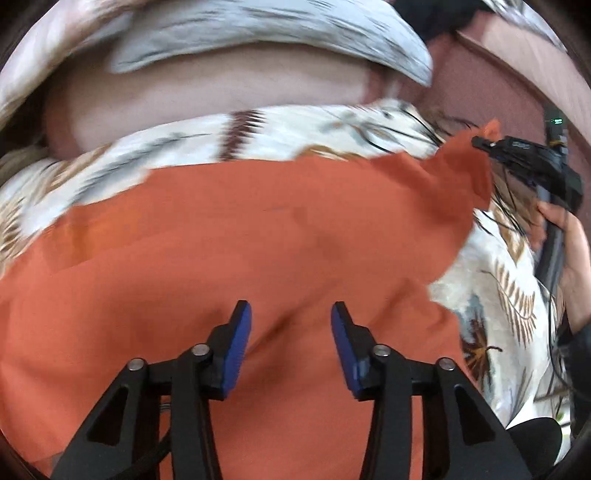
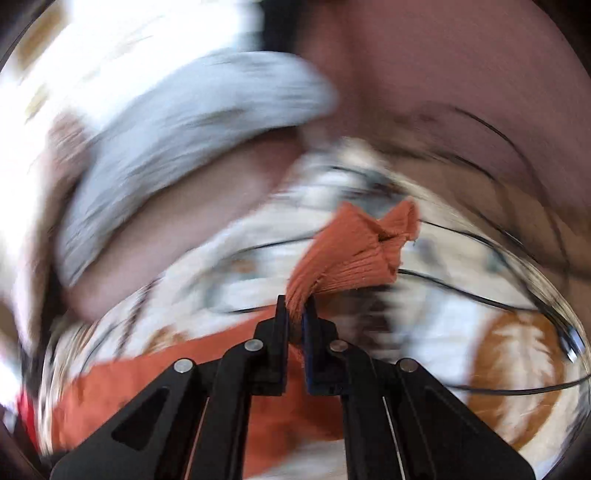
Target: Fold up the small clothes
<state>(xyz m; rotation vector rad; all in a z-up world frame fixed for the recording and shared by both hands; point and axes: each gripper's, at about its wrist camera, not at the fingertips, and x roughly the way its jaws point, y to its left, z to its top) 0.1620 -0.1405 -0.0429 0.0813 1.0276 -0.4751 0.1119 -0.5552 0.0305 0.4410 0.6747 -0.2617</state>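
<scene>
One orange garment (image 1: 258,229), one patterned sheet (image 1: 498,295), one grey cloth (image 1: 277,26), two claws (image 1: 291,321), one hand (image 1: 570,258)

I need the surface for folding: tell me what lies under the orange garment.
The orange garment lies on a leaf-patterned cloth, which shows round its edges. What lies under its middle is covered.

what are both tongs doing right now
left tongs: open, over the orange cloth, holding nothing
right tongs: closed on a corner of the orange cloth

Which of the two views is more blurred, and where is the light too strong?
Right wrist view: heavy motion blur everywhere except the orange cloth pinched in the right hand-held gripper; the upper left is washed out white. Left wrist view: milder blur, even light, edges bent by the fisheye lens.
</scene>
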